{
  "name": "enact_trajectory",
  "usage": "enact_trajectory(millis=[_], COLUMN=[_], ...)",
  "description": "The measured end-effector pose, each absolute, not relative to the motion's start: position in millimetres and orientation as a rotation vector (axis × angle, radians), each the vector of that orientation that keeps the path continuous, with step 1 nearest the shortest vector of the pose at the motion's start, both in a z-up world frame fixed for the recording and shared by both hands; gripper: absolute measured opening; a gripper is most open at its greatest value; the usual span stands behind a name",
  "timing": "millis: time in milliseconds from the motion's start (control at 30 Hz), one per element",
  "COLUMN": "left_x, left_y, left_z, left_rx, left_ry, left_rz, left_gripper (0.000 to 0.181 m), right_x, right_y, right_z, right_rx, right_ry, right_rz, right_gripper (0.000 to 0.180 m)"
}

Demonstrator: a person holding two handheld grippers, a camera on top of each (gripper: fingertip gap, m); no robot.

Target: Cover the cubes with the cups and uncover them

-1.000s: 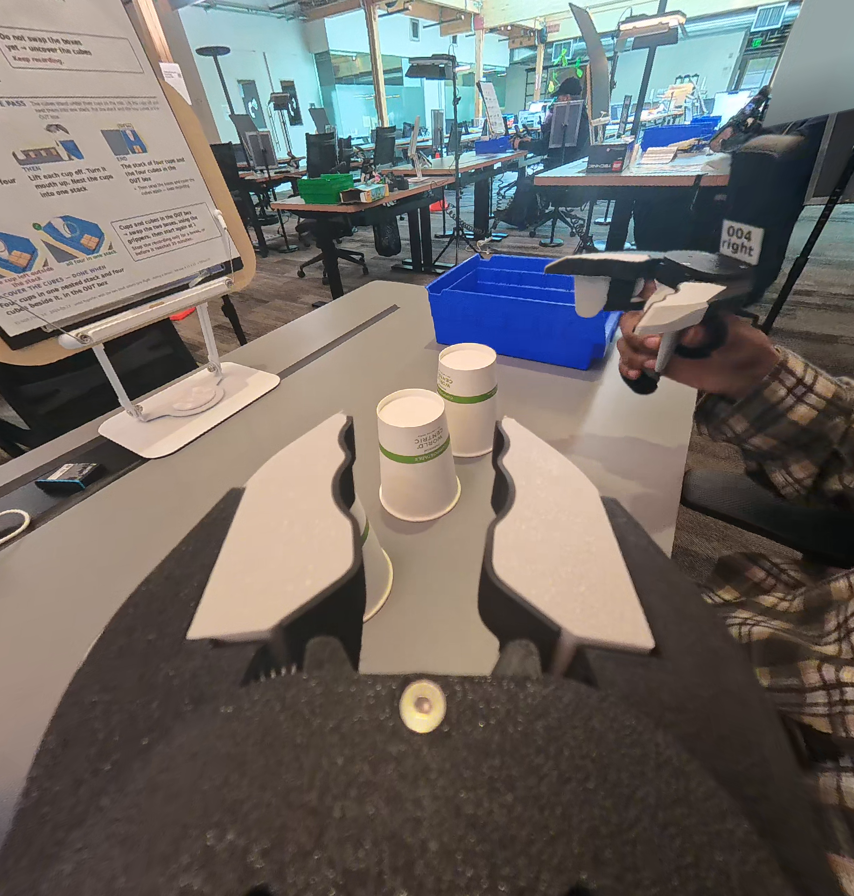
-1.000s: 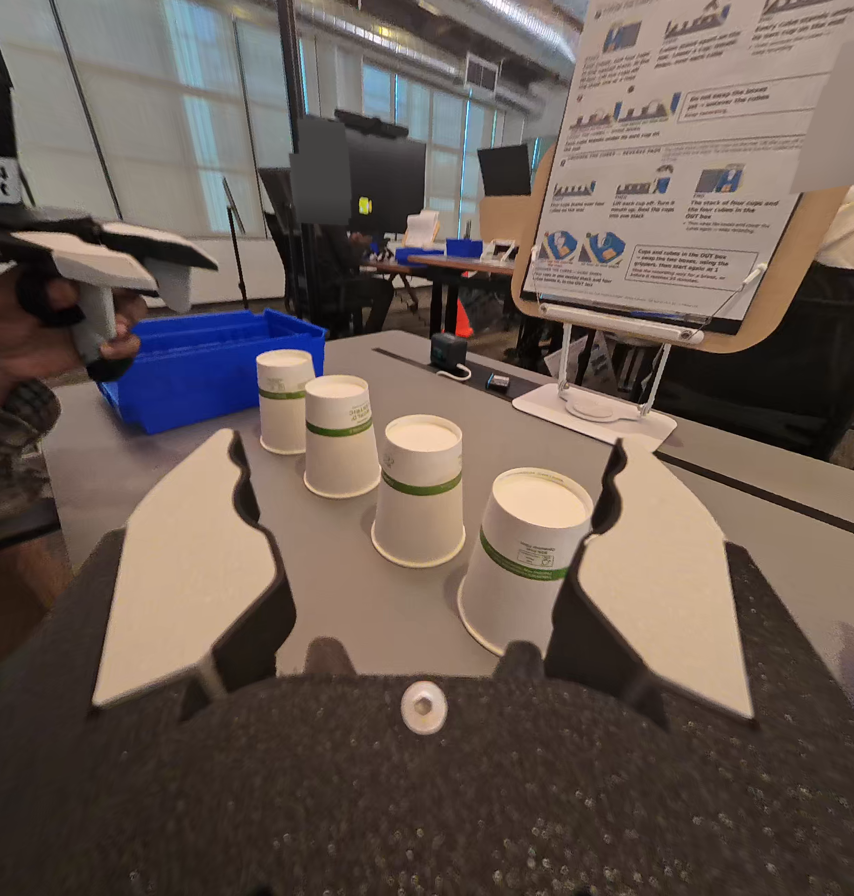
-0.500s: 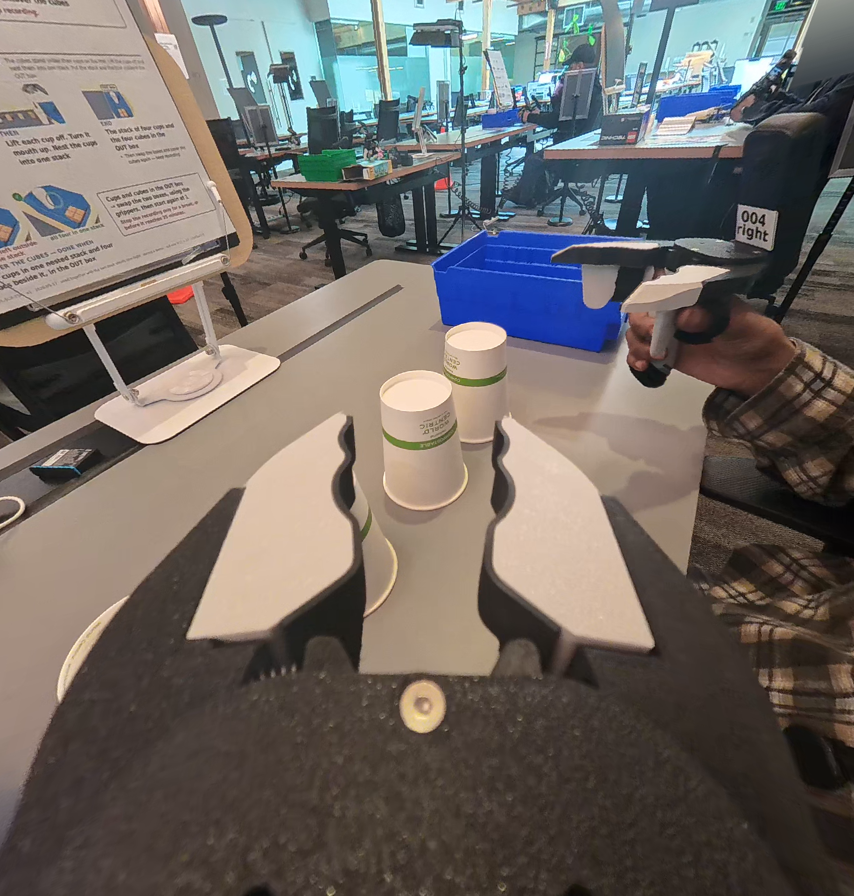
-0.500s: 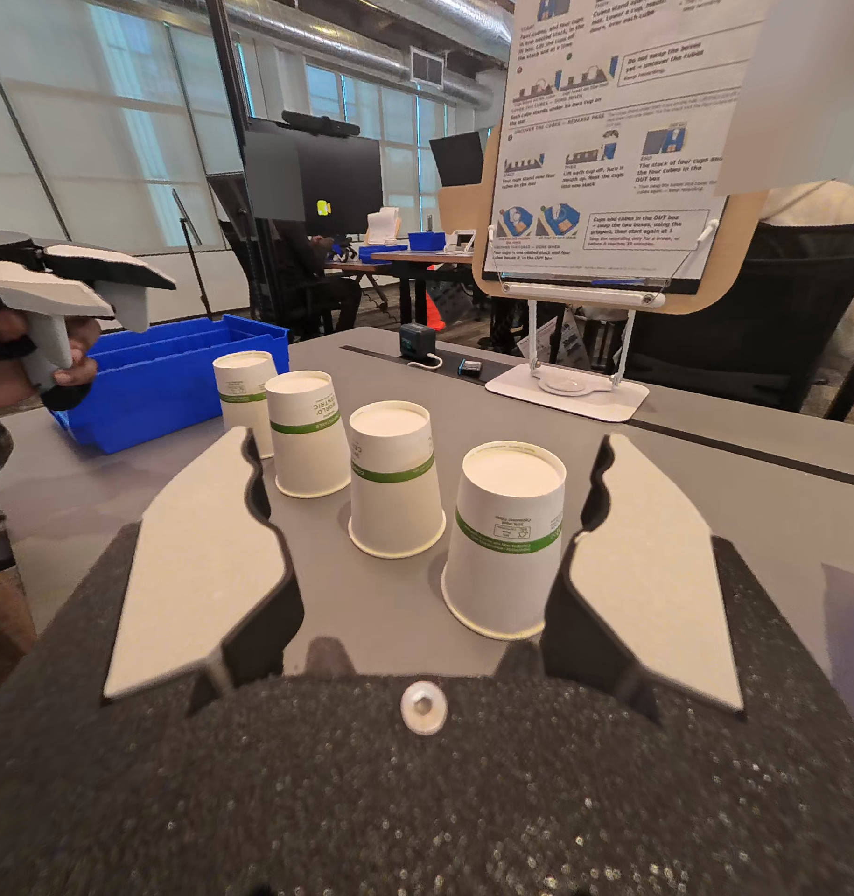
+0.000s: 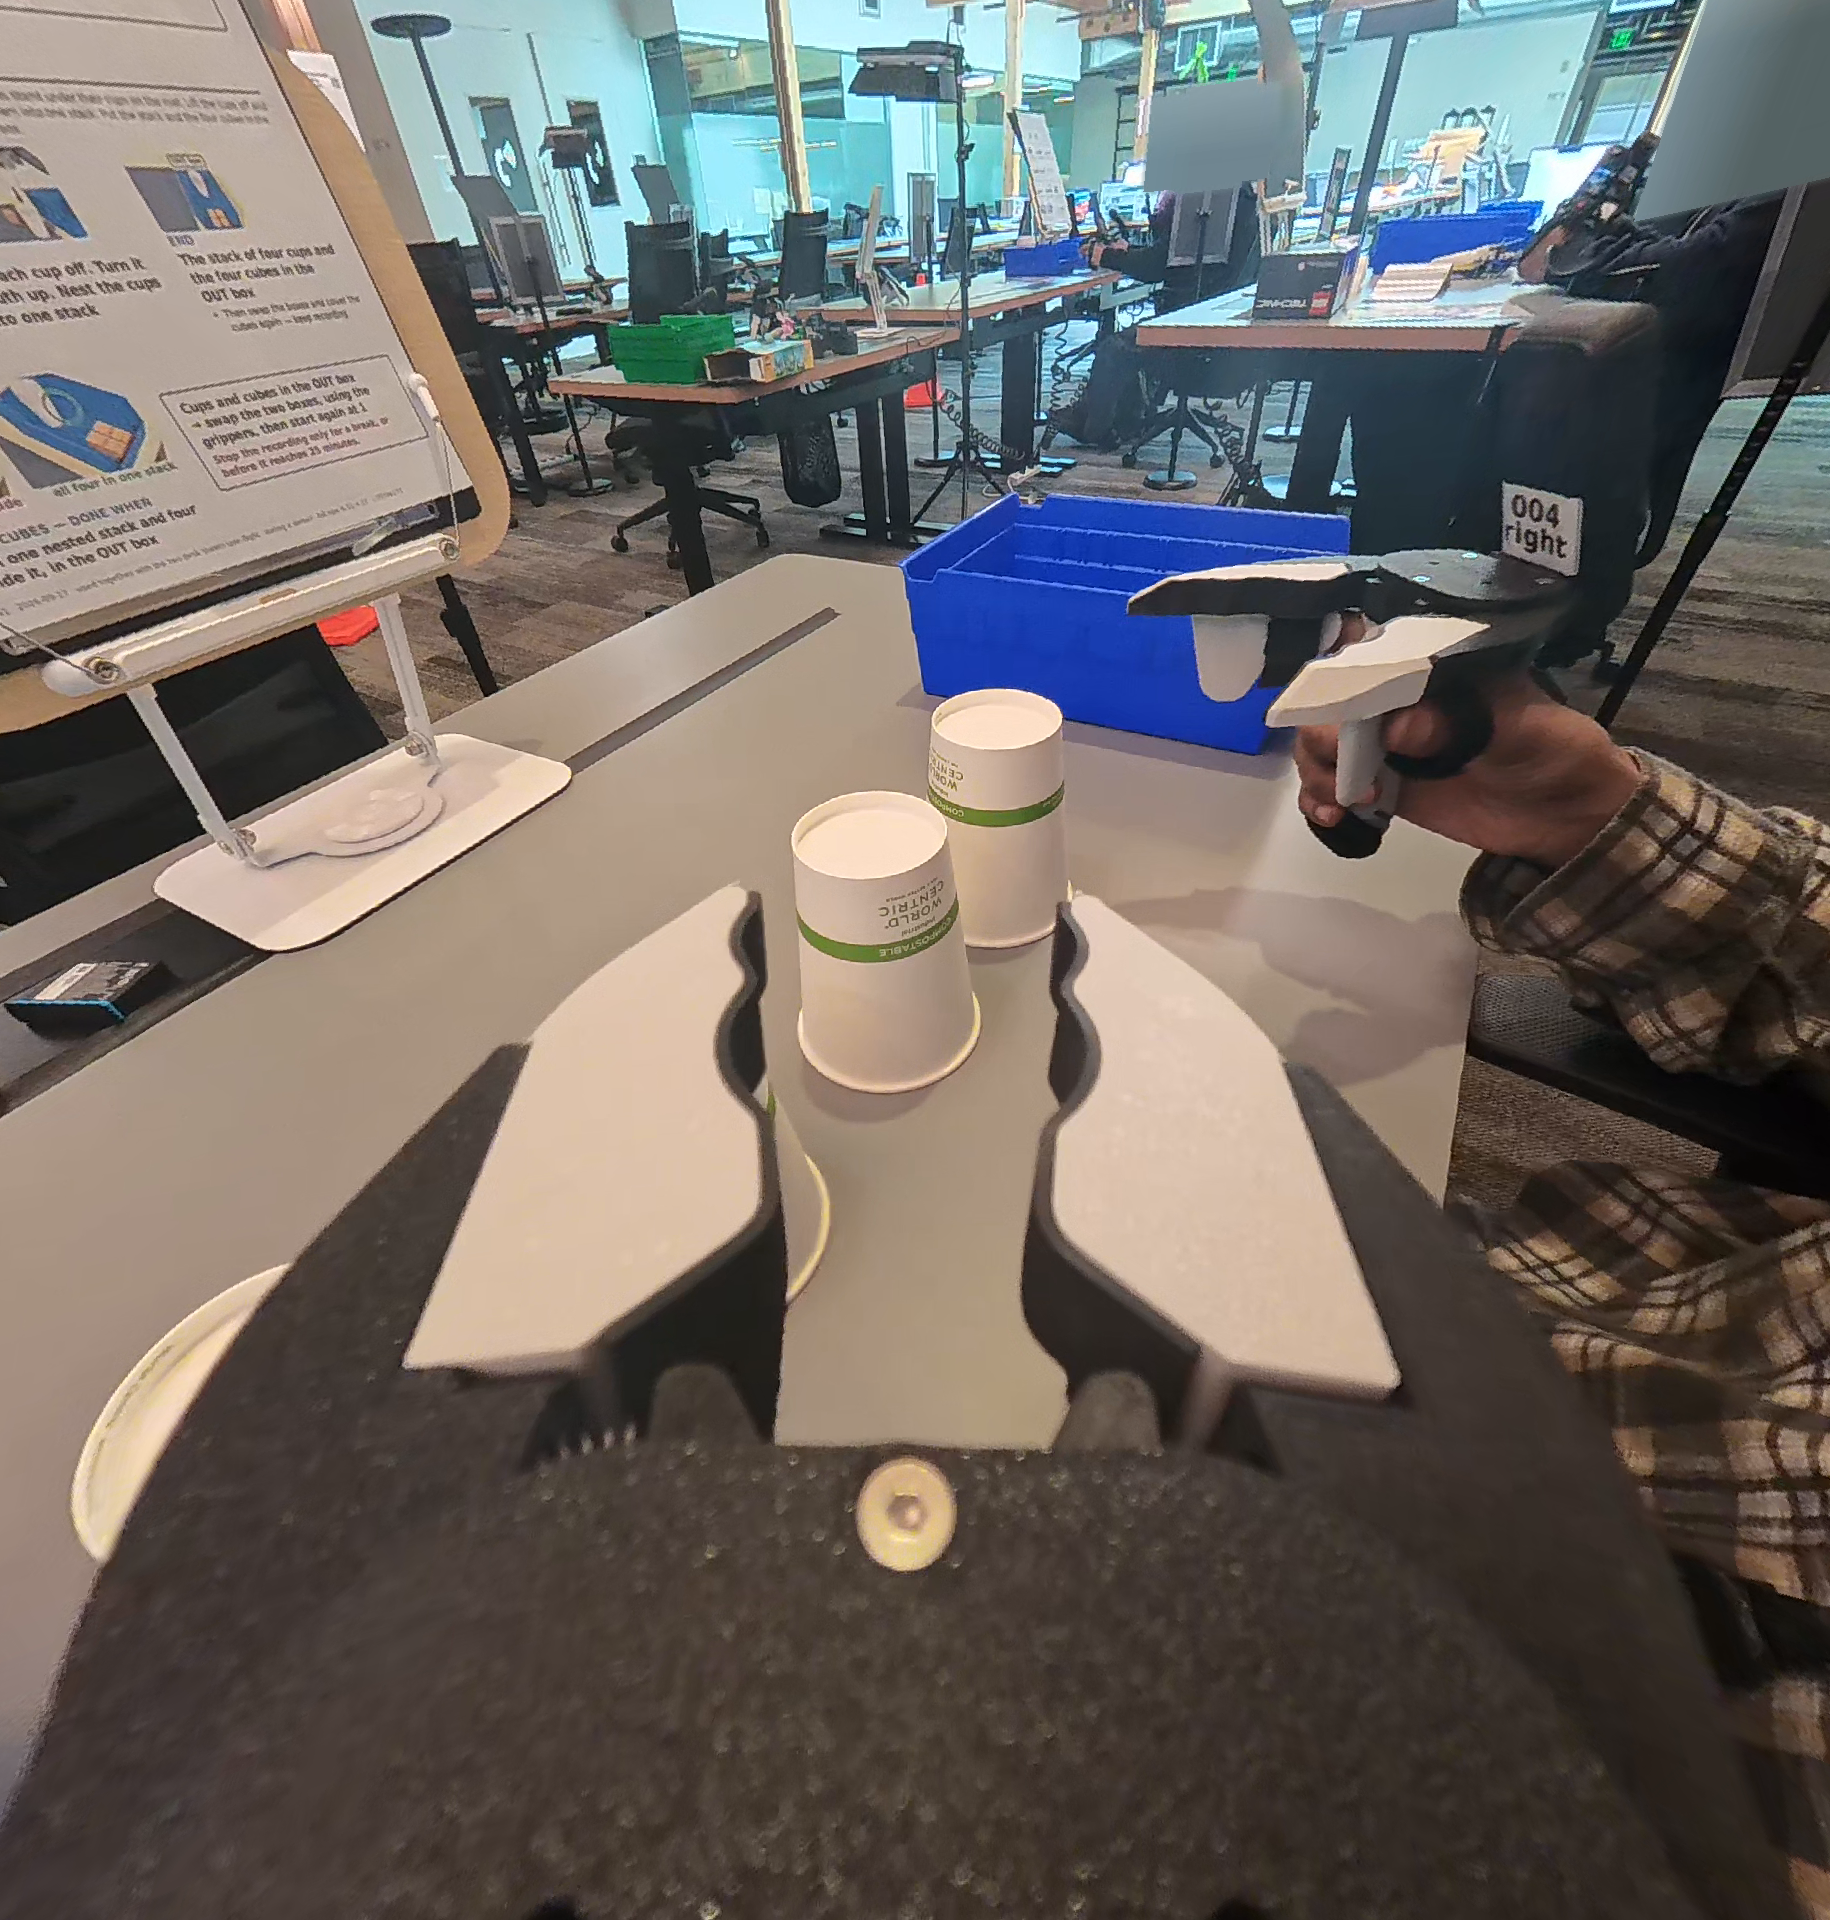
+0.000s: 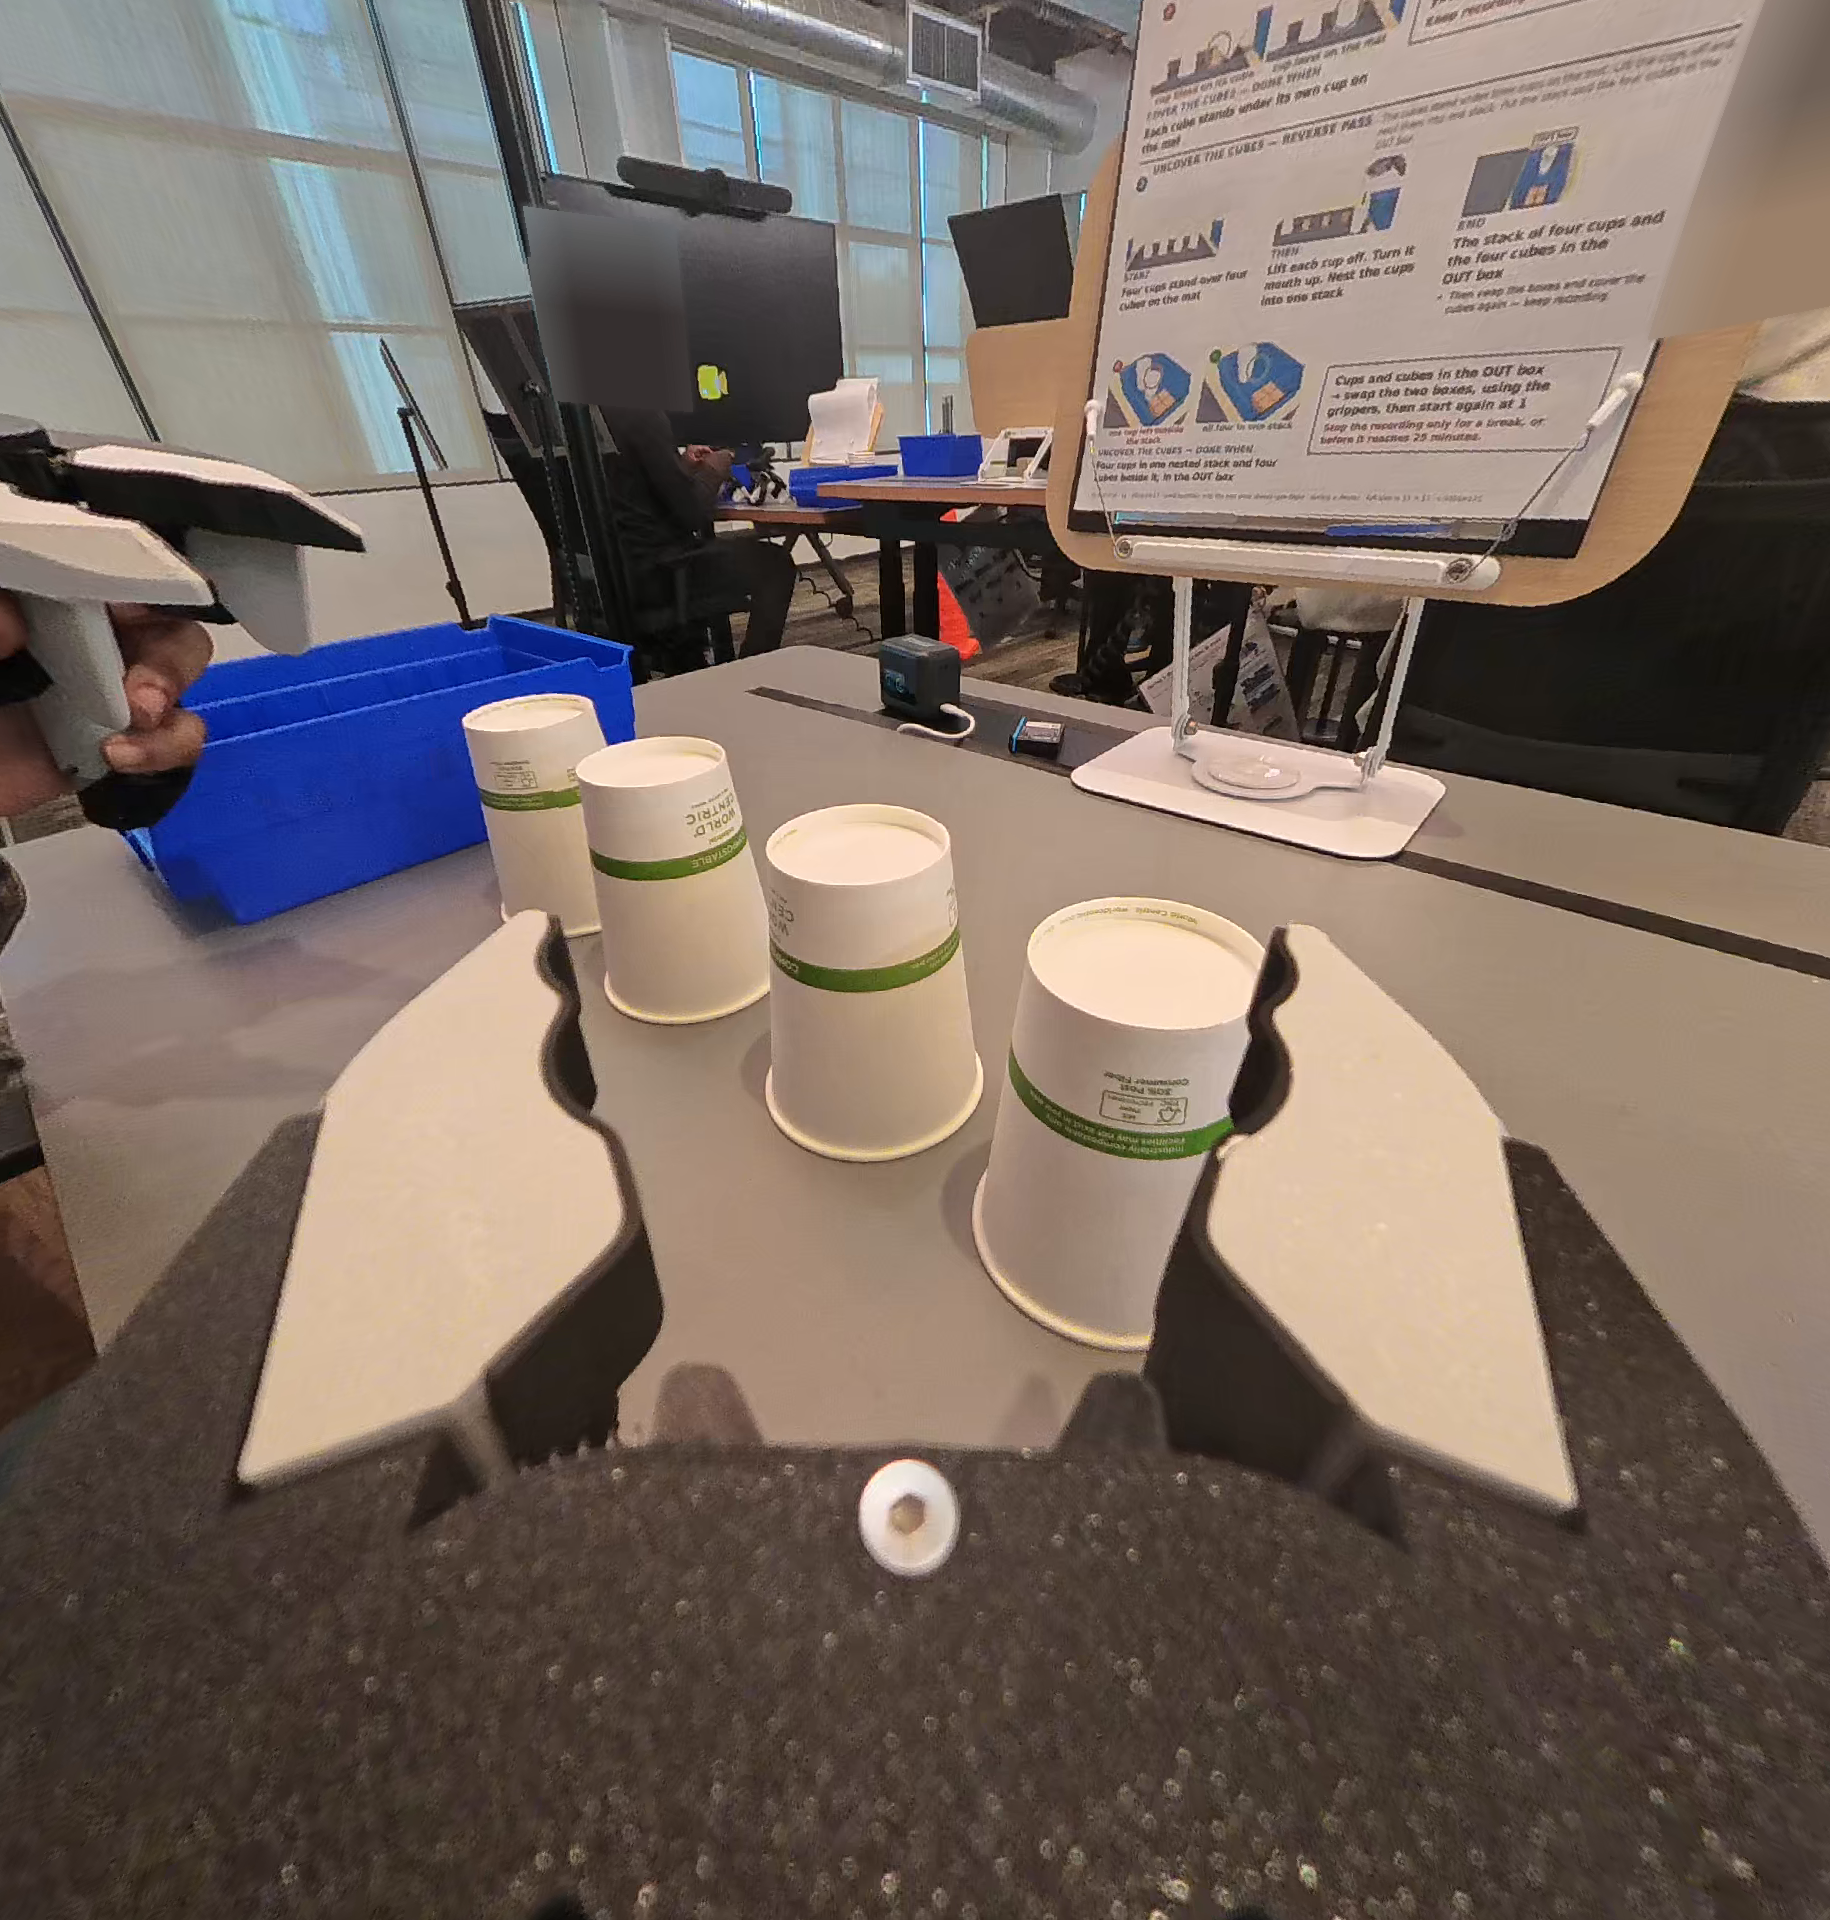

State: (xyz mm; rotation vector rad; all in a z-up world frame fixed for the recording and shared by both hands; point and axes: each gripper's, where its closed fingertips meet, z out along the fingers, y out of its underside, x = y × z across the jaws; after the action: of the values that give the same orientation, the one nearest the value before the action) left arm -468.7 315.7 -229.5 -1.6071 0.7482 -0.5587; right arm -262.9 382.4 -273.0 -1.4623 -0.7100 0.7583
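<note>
On the grey desk (image 6: 1513, 1039), four white paper cups are stood mouth down in a diagonal row, presumably so that each hides a cube; no cube can be seen, so their presence beneath is only inferred from the task. The nearest cup (image 6: 1119, 1122) is placed just inside the right-hand finger of the right gripper (image 6: 911, 1049), whose jaws are held wide apart with nothing between them; whether that finger touches the cup wall cannot be told. Beyond it the second cup (image 6: 869, 987), third cup (image 6: 677, 883) and farthest cup (image 6: 537, 800) are spaced close together, the last lying near a blue plastic bin (image 6: 371, 748), likely kept at hand to receive the things.

In the left wrist view, the left gripper (image 5: 906, 1023) is held over the row with its jaws parted and empty, pointed at the third cup (image 5: 880, 956); the second cup (image 5: 802, 1195) is largely hidden behind its left finger. The spacing appears chosen to let a single cup be straddled.

The cups are thin, smooth, tapered paper with a green band and a rolled rim, probably light and easily crushed. The gripper fingers are flat, matt, pale plates with notched black inner edges, mounted on speckled black foam-like bodies. A printed instruction sheet (image 6: 1410, 260) is propped on a white stand at the desk's far side.
</note>
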Motion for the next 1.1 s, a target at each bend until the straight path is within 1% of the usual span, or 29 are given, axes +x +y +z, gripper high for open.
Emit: enact_trajectory(millis=[533, 1100], left_x=[-465, -472], left_y=[317, 313], left_z=[-234, -230], left_rx=[-1.620, -1.608], left_ry=[0.740, 0.757], left_rz=[-0.609, -0.569], left_gripper=[0.050, 0.047], right_x=[-242, -261], right_y=[382, 380], right_z=[-267, -282], right_rx=[-1.459, -1.498], right_ry=[-0.674, -0.746], right_rz=[0.744, 0.767], right_gripper=[0.119, 0.119])
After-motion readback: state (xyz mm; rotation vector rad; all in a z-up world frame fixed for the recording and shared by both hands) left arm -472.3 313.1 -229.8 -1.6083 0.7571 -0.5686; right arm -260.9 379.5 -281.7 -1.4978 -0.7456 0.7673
